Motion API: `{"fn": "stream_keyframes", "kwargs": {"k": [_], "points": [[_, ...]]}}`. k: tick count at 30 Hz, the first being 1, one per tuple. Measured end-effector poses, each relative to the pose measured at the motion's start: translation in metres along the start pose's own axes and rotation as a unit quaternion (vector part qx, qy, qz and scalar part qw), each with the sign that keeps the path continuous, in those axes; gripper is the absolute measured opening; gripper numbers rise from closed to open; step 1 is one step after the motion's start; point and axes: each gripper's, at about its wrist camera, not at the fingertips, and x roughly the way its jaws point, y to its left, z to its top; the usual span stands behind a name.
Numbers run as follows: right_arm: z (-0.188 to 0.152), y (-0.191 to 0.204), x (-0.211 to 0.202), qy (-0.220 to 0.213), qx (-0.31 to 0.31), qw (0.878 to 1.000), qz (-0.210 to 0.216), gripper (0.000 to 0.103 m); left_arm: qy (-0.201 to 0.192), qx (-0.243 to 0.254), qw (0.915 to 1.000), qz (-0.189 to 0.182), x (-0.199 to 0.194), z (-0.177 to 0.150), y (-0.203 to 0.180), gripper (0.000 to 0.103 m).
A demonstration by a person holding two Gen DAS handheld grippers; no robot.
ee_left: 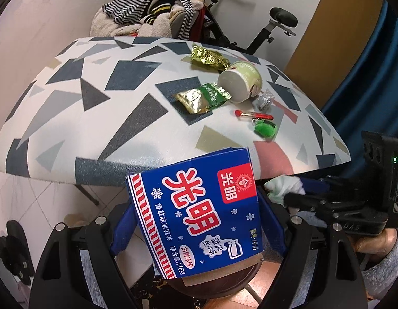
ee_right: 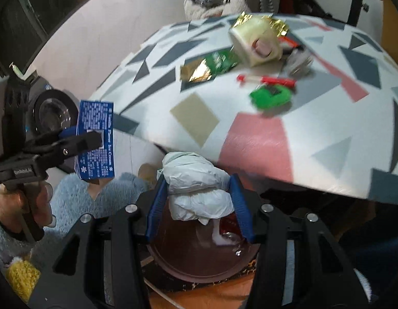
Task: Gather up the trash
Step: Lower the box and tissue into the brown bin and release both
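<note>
My left gripper (ee_left: 196, 221) is shut on a blue ice cream carton (ee_left: 196, 221), held off the table's near edge above a brown bin (ee_left: 224, 283). It also shows in the right wrist view (ee_right: 96, 139). My right gripper (ee_right: 199, 200) is shut on a crumpled white tissue wad (ee_right: 196, 188), above the same bin (ee_right: 199, 257). On the patterned table (ee_left: 96, 103) lie a tipped paper cup (ee_left: 240, 79), a gold wrapper (ee_left: 209, 58) and a gold-green wrapper (ee_left: 201, 97).
A silver foil ball (ee_left: 264, 100), a red pen (ee_left: 253, 115) and a green keychain (ee_left: 266, 128) lie near the cup. A chair heaped with clothes (ee_left: 147, 13) and an exercise bike (ee_left: 250, 25) stand behind the table. Tiled floor lies below.
</note>
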Motion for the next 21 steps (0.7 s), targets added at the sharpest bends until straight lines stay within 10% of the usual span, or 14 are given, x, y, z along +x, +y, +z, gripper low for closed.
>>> {"fn": "stream_keyframes", "kwargs": {"k": [6, 21], "points": [[-0.001, 0.014, 0.024, 0.032, -0.01, 0.999, 0.01, 0.065, 0.004, -0.006, 1.0, 0.002, 0.002, -0.005, 0.006, 0.082], [-0.018, 0.0, -0.013, -0.056, -0.073, 0.99, -0.107, 0.086, 0.027, 0.012, 0.9996, -0.003, 0.025, -0.027, -0.007, 0.082]]}}
